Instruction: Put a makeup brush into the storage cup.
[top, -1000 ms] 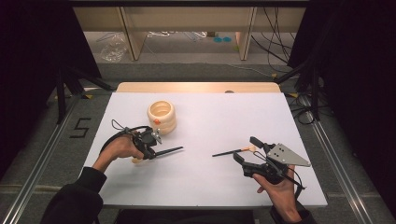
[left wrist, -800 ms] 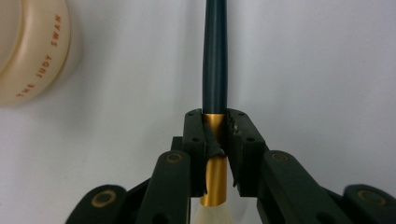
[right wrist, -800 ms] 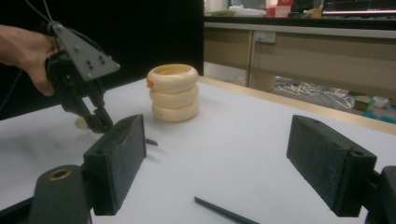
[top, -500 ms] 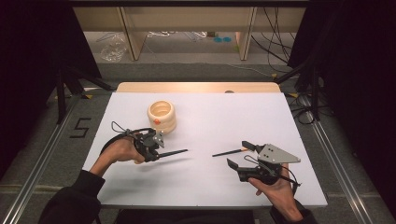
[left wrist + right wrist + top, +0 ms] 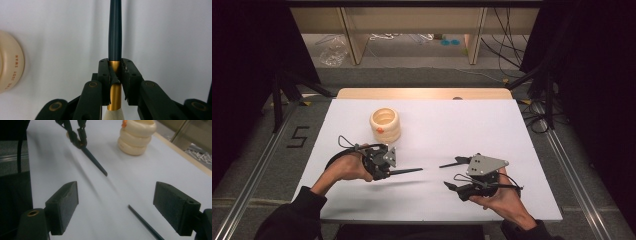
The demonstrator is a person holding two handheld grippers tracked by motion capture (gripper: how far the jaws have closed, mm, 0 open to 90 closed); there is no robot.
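The left gripper [image 5: 381, 162] is seen in the high view above the near-left part of the white table [image 5: 492, 125], held in the person's left hand [image 5: 346, 170]. Its jaws are clamped on a makeup brush [image 5: 115, 45]: in the left gripper view the gold ferrule is pinched between the two black pads, the dark handle runs straight out ahead, and the pale bristles are just glimpsed below the jaws. In the high view the handle is pointed toward the table's middle, its tip held off the surface with a shadow cast beneath it.

The right gripper [image 5: 457, 175] is held in the right hand [image 5: 504, 197] over the near-right part of the table. Its jaws are spread wide and nothing is held between them, as is shown plainly in the right gripper view, where the two pads [image 5: 62, 206] stand well apart. A second thin dark stick [image 5: 145, 223] is lying on the table between those pads; what it is cannot be told.

A cream ribbed holder [image 5: 385, 124] with a small orange mark is stood on the far-left part of the table, well apart from both grippers.
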